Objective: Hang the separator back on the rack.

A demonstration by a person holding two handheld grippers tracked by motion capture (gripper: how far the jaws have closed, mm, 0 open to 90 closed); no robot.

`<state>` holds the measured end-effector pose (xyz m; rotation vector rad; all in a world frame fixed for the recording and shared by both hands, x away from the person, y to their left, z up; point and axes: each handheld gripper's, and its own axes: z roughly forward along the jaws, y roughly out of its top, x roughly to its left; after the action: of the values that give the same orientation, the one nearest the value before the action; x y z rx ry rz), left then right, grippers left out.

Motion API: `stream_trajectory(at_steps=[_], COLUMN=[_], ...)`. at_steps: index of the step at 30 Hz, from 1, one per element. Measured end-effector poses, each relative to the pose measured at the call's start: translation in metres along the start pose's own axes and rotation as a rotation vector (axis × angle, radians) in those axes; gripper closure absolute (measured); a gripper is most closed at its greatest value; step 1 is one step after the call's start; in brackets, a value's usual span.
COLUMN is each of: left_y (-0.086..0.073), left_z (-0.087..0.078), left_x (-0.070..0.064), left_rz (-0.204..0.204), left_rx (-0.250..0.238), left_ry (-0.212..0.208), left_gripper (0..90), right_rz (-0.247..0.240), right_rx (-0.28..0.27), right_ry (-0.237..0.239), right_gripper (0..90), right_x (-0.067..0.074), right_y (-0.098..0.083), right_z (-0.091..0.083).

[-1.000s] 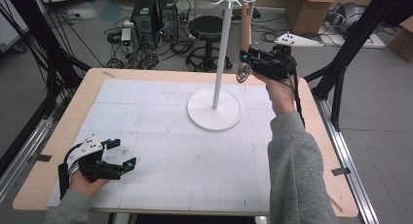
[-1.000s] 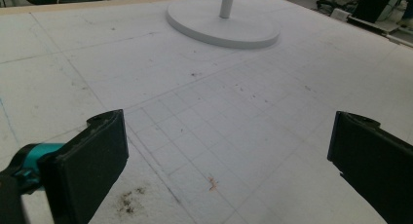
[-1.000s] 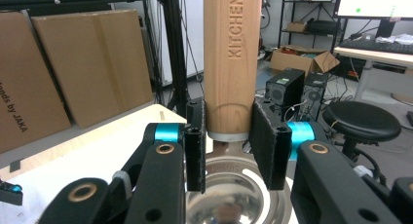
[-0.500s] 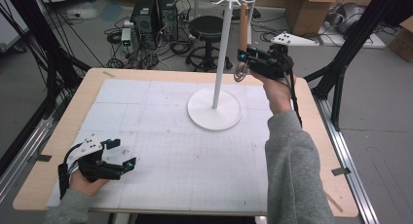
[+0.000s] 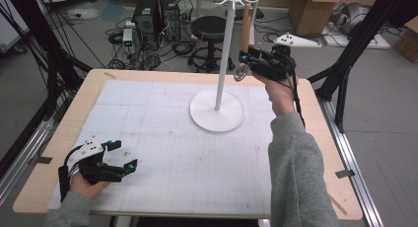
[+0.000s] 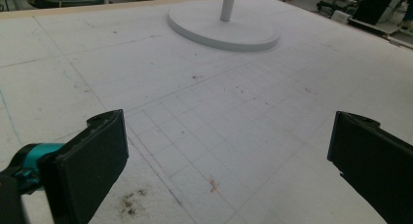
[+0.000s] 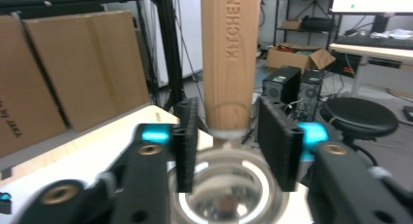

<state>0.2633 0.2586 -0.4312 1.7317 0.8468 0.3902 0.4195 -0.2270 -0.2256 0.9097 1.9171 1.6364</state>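
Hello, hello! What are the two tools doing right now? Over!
Right tool around wooden-handled utensil beside white stand, jaws not touching it. Left tool open, low over mat. Nothing in the way.

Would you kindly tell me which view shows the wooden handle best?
The right gripper view: the wooden handle stands close between the jaws, its "KITCHEN" lettering readable. The high view shows it small, hanging beside the white stand.
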Motion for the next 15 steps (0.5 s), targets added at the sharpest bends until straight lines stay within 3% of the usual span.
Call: stream_trajectory(at_steps=[5, 7, 12, 15], left_y=[0.0, 0.0, 0.0, 0.0], left_z=[0.0, 0.0, 0.001, 0.001], left_x=[0.0, 0.0, 0.0, 0.001], left_rz=[0.006, 0.006, 0.005, -0.007], left_rx=[0.005, 0.005, 0.008, 0.004], left_ry=[0.001, 0.004, 0.004, 0.001], left_gripper=[1.7, 1.8, 1.7, 1.8], right_rz=[-0.002, -0.025, -0.056, -0.04], right_rx=[0.005, 0.007, 0.015, 0.019], right_ry=[-0.018, -0.016, 0.011, 0.054], right_gripper=[38.5, 33.5, 27.4, 26.0], right_x=[-0.003, -0.003, -0.002, -0.002], right_y=[-0.003, -0.004, -0.009, -0.016], right_z=[-0.004, -0.006, -0.01, -0.012])
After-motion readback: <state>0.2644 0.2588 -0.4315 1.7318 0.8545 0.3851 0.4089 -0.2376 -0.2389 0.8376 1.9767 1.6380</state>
